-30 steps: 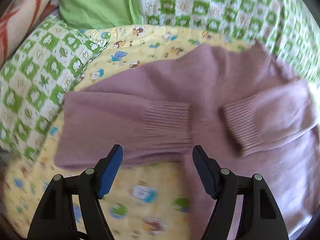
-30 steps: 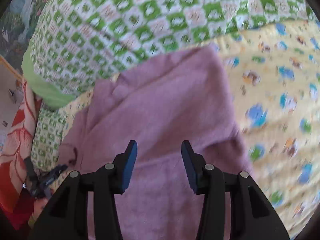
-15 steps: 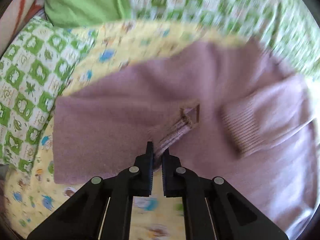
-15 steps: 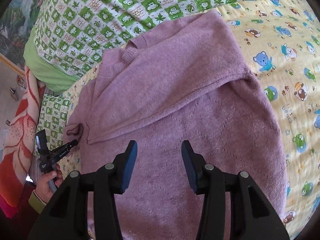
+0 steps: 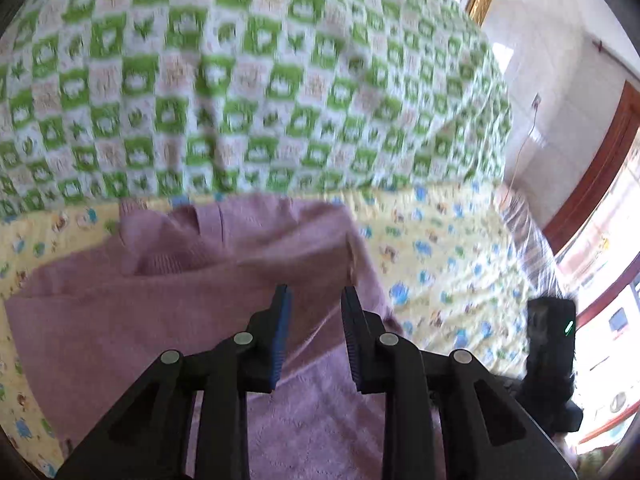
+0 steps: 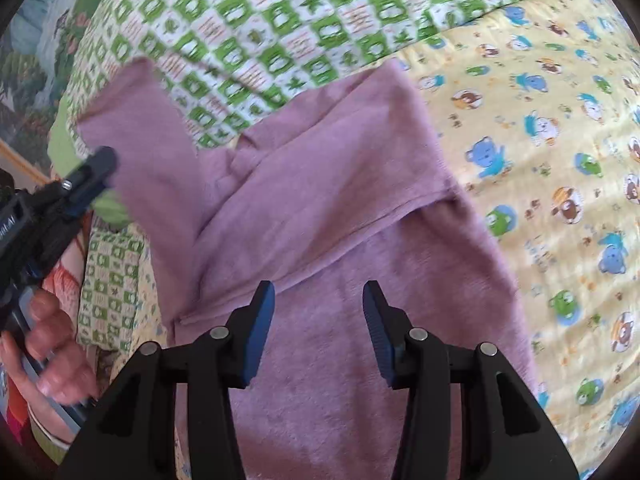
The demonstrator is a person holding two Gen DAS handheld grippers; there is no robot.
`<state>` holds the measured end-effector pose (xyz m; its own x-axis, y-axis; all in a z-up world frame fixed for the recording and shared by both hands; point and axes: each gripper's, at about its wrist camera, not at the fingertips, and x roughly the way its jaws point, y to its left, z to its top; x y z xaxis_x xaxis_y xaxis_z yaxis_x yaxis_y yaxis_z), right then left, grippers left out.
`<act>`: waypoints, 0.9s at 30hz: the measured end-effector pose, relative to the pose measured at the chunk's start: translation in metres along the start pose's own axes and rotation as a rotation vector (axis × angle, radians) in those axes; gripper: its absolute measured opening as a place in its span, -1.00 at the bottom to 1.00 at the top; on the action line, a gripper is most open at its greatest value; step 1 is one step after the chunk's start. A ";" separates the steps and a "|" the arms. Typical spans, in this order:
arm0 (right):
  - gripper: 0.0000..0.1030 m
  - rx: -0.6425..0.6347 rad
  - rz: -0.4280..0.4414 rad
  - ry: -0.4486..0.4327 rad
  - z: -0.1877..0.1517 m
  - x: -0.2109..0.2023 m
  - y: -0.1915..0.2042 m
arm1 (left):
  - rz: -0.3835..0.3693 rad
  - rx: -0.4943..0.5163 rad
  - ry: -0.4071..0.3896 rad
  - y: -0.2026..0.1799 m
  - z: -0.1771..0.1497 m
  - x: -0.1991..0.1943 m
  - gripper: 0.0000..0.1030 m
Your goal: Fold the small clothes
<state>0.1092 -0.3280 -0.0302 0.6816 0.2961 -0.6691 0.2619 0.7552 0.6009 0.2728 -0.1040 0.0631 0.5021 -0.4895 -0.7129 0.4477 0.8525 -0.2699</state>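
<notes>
Site report, for your attention.

**Task item.** The purple sweater (image 6: 360, 320) lies spread on the yellow animal-print sheet (image 6: 540, 120), just below the green checked quilt (image 6: 280, 20). Its neck end touches or slightly overlaps the quilt's lower edge. Its body runs away from the quilt toward your grippers.

**Condition of the item.**
- The knit is plain and soft, and the lower body lies fairly flat.
- One sleeve (image 6: 320, 184) is folded across the chest. It lies as a broad slanted band, and its lower edge forms a clear diagonal line across the body.
- The other sleeve (image 6: 136, 132) is raised off the sheet in front of the quilt's left part. It is blurred in the picture.

**Left gripper** (image 5: 314, 294).
- Your jaws stand narrow and are opening.
- From its own camera, no cloth lies between the pads. Only the sweater's body shows below them.
- From the right camera, its tip sits just beside the raised sleeve. I cannot tell whether the two touch.
- Your left hand (image 6: 52, 344) grips the handle, on the side of the sweater away from the quilt.

**Right gripper** (image 6: 318, 288).
- Your jaws stand moderately wide and hold nothing.
- They are above the sweater's body, on the side of the folded sleeve farther from the quilt.
</notes>
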 end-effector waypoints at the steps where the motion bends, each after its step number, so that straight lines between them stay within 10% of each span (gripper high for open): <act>1: -0.08 0.004 -0.007 -0.003 0.001 -0.001 -0.004 | 0.011 0.000 0.009 0.001 -0.008 0.002 -0.47; 11: -0.08 0.021 0.006 0.006 0.027 0.027 -0.026 | 0.434 -0.160 0.148 0.142 -0.124 -0.028 -0.13; 19: -0.09 -0.015 -0.080 0.093 0.050 0.089 -0.009 | 0.569 -0.303 0.208 0.211 -0.154 -0.010 -0.08; 22: -0.86 -0.027 -0.006 0.101 0.056 0.096 0.004 | 0.592 -0.358 0.174 0.220 -0.150 -0.011 -0.09; 27: -0.87 -0.148 0.195 -0.102 0.083 0.018 0.060 | 0.618 -0.441 0.128 0.234 -0.136 -0.021 -0.09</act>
<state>0.1941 -0.3260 0.0303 0.7765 0.3899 -0.4950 0.0209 0.7692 0.6387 0.2667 0.1312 -0.0730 0.4636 0.1021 -0.8802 -0.2363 0.9716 -0.0118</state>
